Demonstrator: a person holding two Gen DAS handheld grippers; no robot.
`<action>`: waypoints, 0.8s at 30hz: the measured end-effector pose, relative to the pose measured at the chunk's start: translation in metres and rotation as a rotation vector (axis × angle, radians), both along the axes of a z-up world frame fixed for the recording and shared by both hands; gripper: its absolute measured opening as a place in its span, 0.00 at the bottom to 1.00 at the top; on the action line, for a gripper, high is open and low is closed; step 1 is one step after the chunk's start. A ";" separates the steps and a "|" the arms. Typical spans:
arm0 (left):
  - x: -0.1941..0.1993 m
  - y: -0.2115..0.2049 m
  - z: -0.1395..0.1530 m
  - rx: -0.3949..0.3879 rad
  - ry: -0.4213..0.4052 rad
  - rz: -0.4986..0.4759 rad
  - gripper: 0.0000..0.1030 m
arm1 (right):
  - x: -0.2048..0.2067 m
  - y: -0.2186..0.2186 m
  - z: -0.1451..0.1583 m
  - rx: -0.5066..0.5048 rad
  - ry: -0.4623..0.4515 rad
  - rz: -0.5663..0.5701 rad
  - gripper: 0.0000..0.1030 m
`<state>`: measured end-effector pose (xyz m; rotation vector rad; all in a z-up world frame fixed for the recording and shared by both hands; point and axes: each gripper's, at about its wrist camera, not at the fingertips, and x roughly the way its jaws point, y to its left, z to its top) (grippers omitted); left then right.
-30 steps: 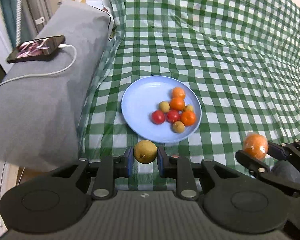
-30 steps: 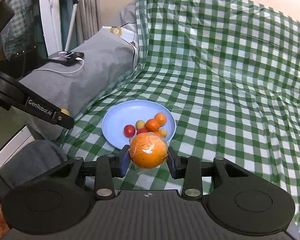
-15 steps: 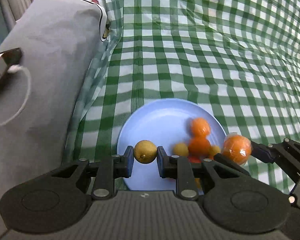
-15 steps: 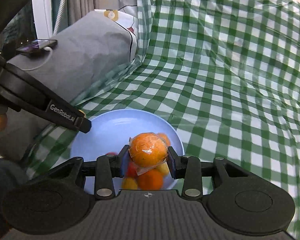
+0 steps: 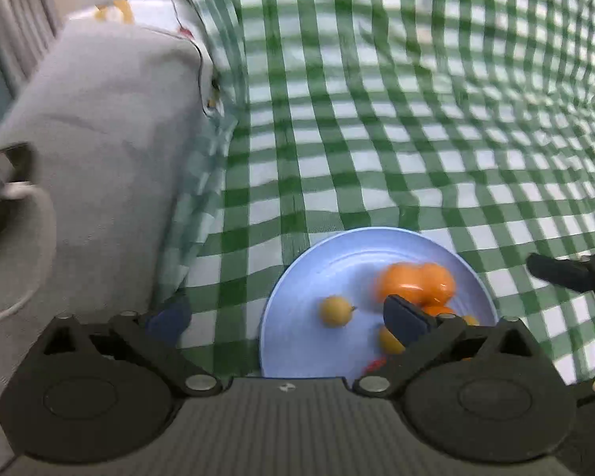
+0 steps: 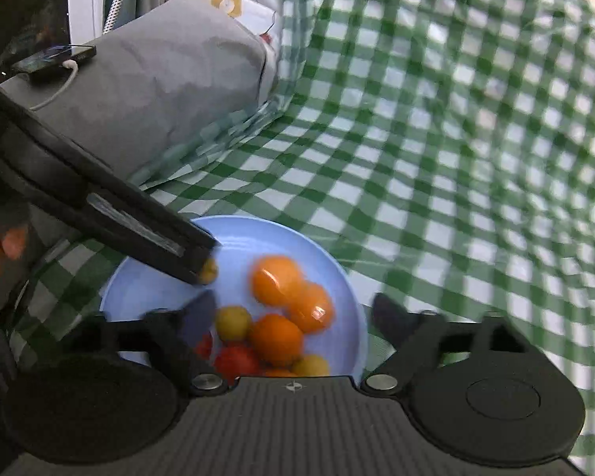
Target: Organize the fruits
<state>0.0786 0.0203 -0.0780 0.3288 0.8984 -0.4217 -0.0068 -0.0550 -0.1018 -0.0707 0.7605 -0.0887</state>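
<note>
A light blue plate (image 5: pixel 297 317) (image 6: pixel 139 297) lies on the green checked cloth and holds several fruits. The yellow-green fruit (image 5: pixel 336 310) lies free on the plate, partly hidden by the left gripper's finger in the right wrist view (image 6: pixel 209 269). The wrapped orange (image 5: pixel 414 283) (image 6: pixel 275 279) rests on the plate against other oranges. My left gripper (image 5: pixel 285 319) is open and empty over the plate's left side. My right gripper (image 6: pixel 293 313) is open and empty above the fruit pile.
A grey cushion (image 5: pixel 79 150) (image 6: pixel 158 79) lies left of the plate, with a phone (image 6: pixel 53 57) on a white cable on top. The checked cloth (image 5: pixel 416 119) spreads to the right and rises behind.
Both grippers moved forward over the plate and opened. The yellow-green fruit and the wrapped orange left the jaws and now lie on the plate.
</note>
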 end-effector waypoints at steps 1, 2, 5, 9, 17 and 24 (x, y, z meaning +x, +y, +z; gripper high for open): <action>-0.008 0.005 0.004 0.001 0.013 0.000 1.00 | -0.011 0.000 0.006 -0.010 -0.002 -0.007 0.91; -0.015 0.010 0.007 0.008 0.031 0.011 1.00 | -0.022 0.001 0.011 -0.011 0.004 -0.012 0.93; -0.045 0.026 0.016 0.027 0.074 0.071 1.00 | -0.058 0.006 0.027 0.025 0.036 -0.036 0.95; -0.087 0.042 0.031 0.045 0.097 0.126 1.00 | -0.100 0.020 0.050 0.082 0.020 -0.062 0.97; -0.143 0.057 0.057 0.030 0.043 0.128 1.00 | -0.144 0.034 0.074 0.101 -0.056 -0.150 0.99; -0.170 0.058 0.070 0.022 -0.028 0.116 1.00 | -0.170 0.042 0.085 0.106 -0.072 -0.168 0.99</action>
